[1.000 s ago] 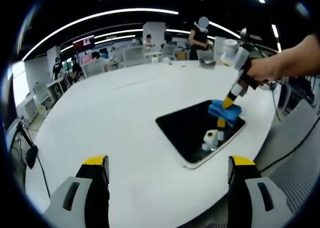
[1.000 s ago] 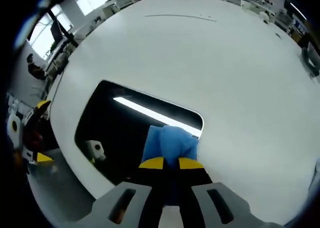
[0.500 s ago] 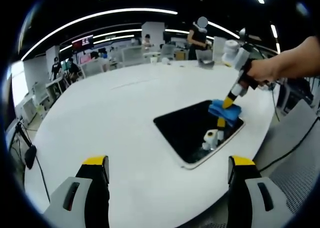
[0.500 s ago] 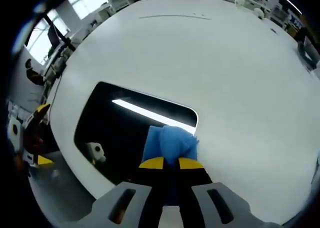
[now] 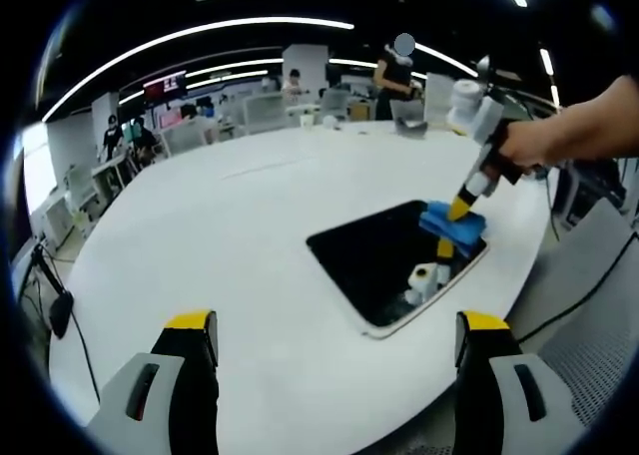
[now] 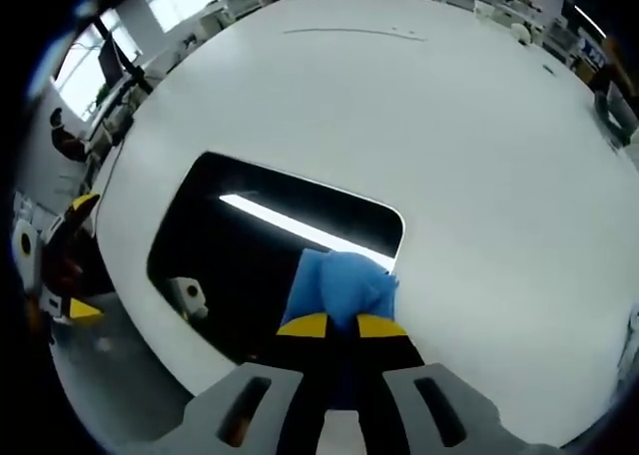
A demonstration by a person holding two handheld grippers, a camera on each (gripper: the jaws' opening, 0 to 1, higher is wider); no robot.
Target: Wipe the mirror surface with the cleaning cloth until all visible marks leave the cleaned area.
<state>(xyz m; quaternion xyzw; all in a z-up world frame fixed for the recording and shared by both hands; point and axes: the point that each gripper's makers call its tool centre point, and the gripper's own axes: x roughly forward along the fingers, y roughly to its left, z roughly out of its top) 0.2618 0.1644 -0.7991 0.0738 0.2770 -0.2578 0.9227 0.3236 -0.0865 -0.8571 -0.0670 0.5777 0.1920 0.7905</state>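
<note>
White table (image 5: 250, 235): cloth (image 6: 341, 285) on mirror (image 6: 240, 245).

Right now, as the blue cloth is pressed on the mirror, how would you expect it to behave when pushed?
The blue cloth bunches in soft folds, so it probably is floppy and light. Pinched in the right gripper, it would likely drag and crumple across the glossy mirror rather than slide flat.

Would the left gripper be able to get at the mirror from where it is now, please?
Probably yes. The left gripper is open above bare table, with nothing between it and the mirror. The mirror's far end is taken by the right gripper and cloth.
</note>
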